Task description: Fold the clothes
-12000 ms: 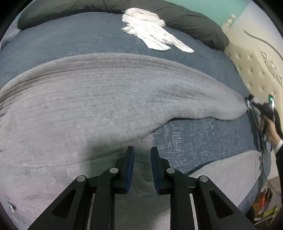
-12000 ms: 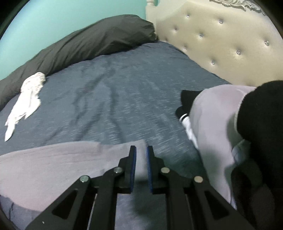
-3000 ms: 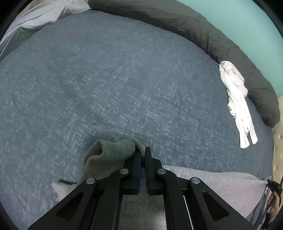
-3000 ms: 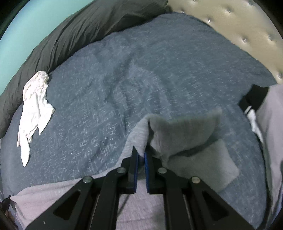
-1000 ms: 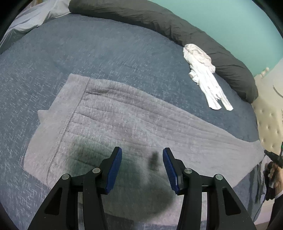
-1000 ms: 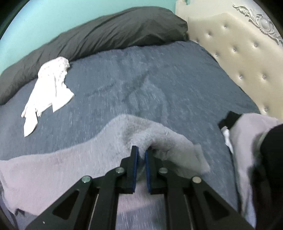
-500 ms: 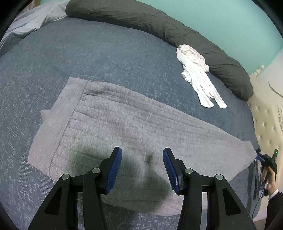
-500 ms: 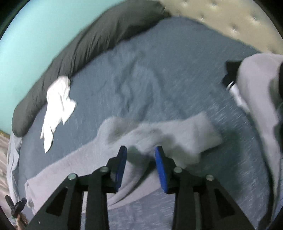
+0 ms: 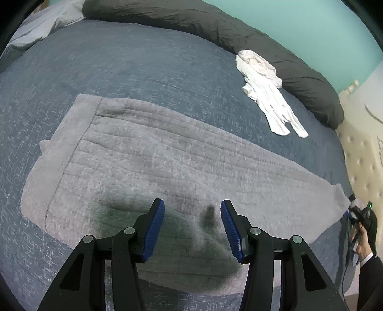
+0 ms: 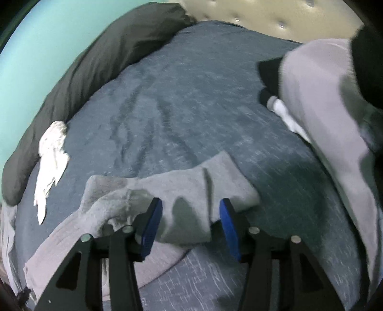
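A grey fleece garment [image 9: 167, 172] lies spread flat on the blue bed cover [image 9: 119, 67]. My left gripper [image 9: 192, 229] hovers open above its near edge, nothing between the blue pads. In the right wrist view the garment's end [image 10: 191, 191] lies crumpled and folded over itself. My right gripper [image 10: 190, 224] is just above that end, its jaws opening, and the cloth lies loose below them, untouched by the pads. The right gripper also shows small at the garment's far right corner [image 9: 359, 215] in the left wrist view, held by a hand.
A white garment [image 9: 265, 88] lies crumpled near a long dark pillow [image 9: 215, 26] at the far edge. A pile of pale grey and black clothes [image 10: 335, 100] sits at the right, by the tufted cream headboard [image 10: 275, 14]. The wall behind is teal.
My right gripper let go of the garment's end, opened wide, rolled and sank toward the bed; the cloth dropped in a crumpled fold. The left gripper stayed open and nearly still.
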The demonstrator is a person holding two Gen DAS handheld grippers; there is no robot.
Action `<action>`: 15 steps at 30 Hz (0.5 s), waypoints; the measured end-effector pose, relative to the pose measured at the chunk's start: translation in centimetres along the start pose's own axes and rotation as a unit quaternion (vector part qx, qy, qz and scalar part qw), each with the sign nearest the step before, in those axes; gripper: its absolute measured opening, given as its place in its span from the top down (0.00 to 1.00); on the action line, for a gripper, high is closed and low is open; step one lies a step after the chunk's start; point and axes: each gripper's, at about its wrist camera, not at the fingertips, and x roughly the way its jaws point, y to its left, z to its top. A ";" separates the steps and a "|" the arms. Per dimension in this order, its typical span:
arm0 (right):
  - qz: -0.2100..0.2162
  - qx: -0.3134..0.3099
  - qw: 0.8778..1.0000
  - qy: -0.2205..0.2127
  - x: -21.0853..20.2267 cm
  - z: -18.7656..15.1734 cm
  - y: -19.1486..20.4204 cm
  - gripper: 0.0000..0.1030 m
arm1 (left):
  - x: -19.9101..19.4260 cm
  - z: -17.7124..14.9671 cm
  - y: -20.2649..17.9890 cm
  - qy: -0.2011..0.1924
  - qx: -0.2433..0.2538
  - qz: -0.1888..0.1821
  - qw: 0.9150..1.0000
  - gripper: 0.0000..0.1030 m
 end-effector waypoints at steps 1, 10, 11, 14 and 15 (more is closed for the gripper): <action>0.001 -0.009 1.000 -0.001 0.3 -0.1 0.2 0.51 | 0.1 0.0 0.0 0.000 0.001 0.002 1.000 0.48; -0.054 -0.050 0.997 0.000 0.9 -0.3 0.6 0.96 | 0.9 -0.3 -0.1 0.005 -0.004 0.005 1.000 0.48; -0.060 -0.054 0.997 -0.015 0.3 0.0 0.6 0.96 | 0.9 -0.3 -0.1 0.006 -0.003 0.005 1.000 0.48; -0.080 -0.062 0.994 -0.047 -1.6 1.1 0.5 0.97 | 0.8 -0.3 -0.2 0.005 -0.002 0.005 1.000 0.48; -0.086 -0.065 0.993 -0.056 -2.1 1.5 0.3 0.97 | 0.7 -0.3 -0.2 0.005 -0.002 0.006 1.000 0.48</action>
